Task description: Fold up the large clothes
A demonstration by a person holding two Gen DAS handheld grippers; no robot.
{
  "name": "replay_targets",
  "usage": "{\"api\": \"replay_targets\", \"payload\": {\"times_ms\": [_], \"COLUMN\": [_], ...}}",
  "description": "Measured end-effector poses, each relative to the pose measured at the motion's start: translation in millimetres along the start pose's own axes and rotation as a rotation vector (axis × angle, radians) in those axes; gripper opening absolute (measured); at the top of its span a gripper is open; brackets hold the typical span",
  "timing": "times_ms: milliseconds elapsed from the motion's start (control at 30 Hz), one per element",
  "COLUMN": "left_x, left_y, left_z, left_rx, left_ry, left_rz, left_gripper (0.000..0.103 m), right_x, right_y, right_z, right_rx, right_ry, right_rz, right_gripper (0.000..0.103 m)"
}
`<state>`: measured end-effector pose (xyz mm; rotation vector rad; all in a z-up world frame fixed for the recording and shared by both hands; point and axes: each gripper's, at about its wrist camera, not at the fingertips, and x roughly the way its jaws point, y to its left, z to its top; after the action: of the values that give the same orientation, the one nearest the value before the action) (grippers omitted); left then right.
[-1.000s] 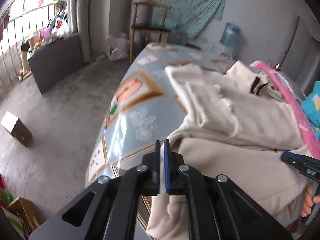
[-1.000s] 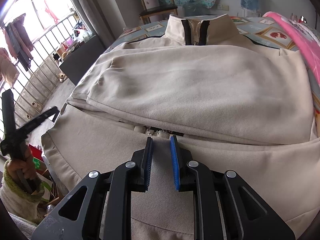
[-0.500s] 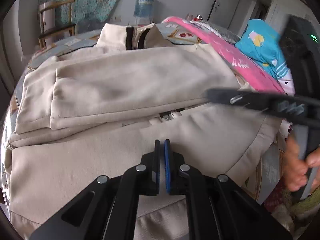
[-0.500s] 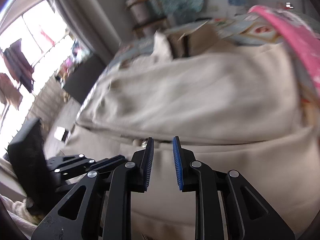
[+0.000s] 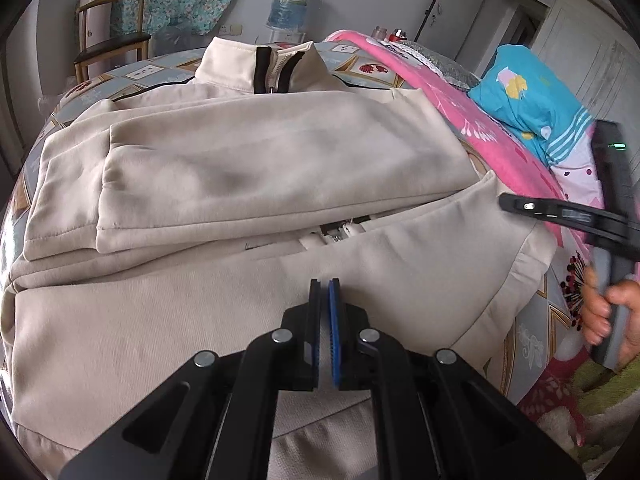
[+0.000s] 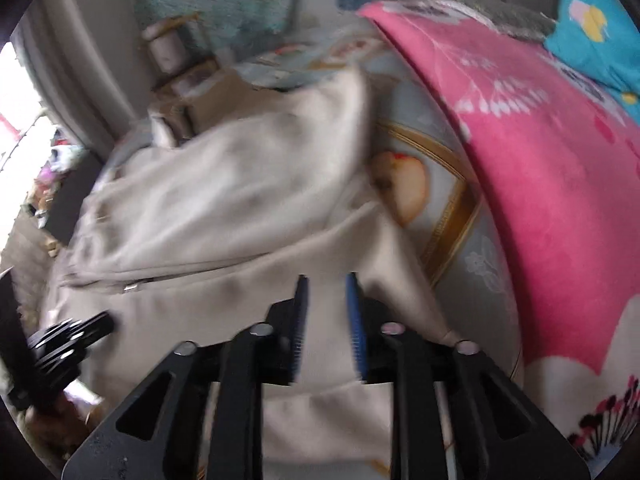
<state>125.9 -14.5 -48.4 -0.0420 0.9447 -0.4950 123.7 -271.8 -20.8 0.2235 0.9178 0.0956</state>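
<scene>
A large beige zip jacket (image 5: 248, 168) lies on the bed with its sleeves folded across the chest and its collar at the far end. My left gripper (image 5: 325, 292) is shut with nothing between its pads, hovering over the jacket's lower front near the hem. My right gripper (image 6: 326, 292) is open and empty above the jacket's (image 6: 224, 200) right hem corner. The right gripper also shows at the right edge of the left wrist view (image 5: 560, 216), and the left gripper at the lower left of the right wrist view (image 6: 68, 336). The right wrist view is blurred.
A patterned light blue bedsheet (image 6: 452, 184) covers the bed. A pink blanket (image 5: 460, 112) and a blue pillow (image 5: 532, 96) lie along the right side. A wooden chair (image 5: 108, 36) and a water bottle (image 5: 290, 4) stand behind the bed.
The left gripper swung from the bed's left edge to face the jacket's front. The right gripper moved right toward the hem corner and opened wider.
</scene>
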Motion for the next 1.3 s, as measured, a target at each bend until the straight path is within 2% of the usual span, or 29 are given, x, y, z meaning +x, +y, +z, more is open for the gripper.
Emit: {"api": "replay_targets", "payload": {"times_ms": [33, 100, 233, 300, 467, 500, 533, 567, 667, 733, 833, 900, 967, 1000, 1033, 1133, 1300], "left_x": [0, 0, 0, 0, 1, 1, 1, 1, 1, 1, 0, -4, -14, -19, -26, -41, -60], "left_y": [0, 0, 1, 0, -1, -1, 0, 0, 0, 1, 2, 2, 4, 5, 7, 13, 38], "left_z": [0, 0, 0, 0, 2, 2, 1, 2, 1, 2, 5, 9, 14, 17, 22, 41, 97], "left_rx": [-0.001, 0.000, 0.003, 0.005, 0.008, 0.007, 0.003, -0.001, -0.014, -0.023, -0.040, -0.049, -0.066, -0.073, -0.080, -0.090, -0.123], "left_ry": [0.000, -0.001, -0.002, -0.001, 0.005, 0.006, 0.006, 0.007, 0.011, 0.017, 0.041, 0.056, 0.044, 0.034, 0.017, -0.011, -0.069], "left_rz": [0.000, 0.000, -0.004, -0.005, 0.000, 0.000, -0.001, -0.001, -0.001, -0.004, -0.014, -0.013, -0.027, -0.033, -0.033, -0.010, 0.069], "left_gripper": [0.004, 0.004, 0.004, 0.004, 0.004, 0.004, 0.004, 0.004, 0.004, 0.004, 0.004, 0.007, 0.021, 0.033, 0.041, 0.056, 0.064], "right_x": [-4, -11, 0, 18, 1, -5, -12, -19, -17, -2, -4, -16, -30, -35, -36, -36, -4], "right_y": [7, 32, 61, 58, 55, 52, 47, 40, 14, -3, -4, 2, 6, 7, 9, 18, 27], "right_z": [-2, -17, -46, -57, -52, -49, -48, -48, -53, -59, -59, -45, -24, -16, -4, 42, 122], "right_rx": [-0.025, -0.106, -0.219, -0.205, -0.202, -0.199, -0.190, -0.174, -0.111, -0.070, -0.078, -0.087, -0.072, -0.067, -0.067, -0.086, -0.035], "right_ry": [-0.003, 0.011, 0.057, 0.098, 0.059, 0.040, 0.021, 0.004, 0.021, 0.080, 0.090, 0.075, 0.038, 0.024, 0.010, -0.025, 0.008], "right_rz": [0.025, 0.080, 0.069, 0.046, 0.015, -0.004, -0.025, -0.053, -0.111, -0.135, -0.129, -0.094, -0.029, -0.007, 0.012, 0.086, 0.250], "right_gripper": [0.038, 0.038, 0.038, 0.038, 0.038, 0.045, 0.056, 0.059, 0.060, 0.062, 0.063, 0.065, 0.077, 0.088, 0.092, 0.093, 0.093]}}
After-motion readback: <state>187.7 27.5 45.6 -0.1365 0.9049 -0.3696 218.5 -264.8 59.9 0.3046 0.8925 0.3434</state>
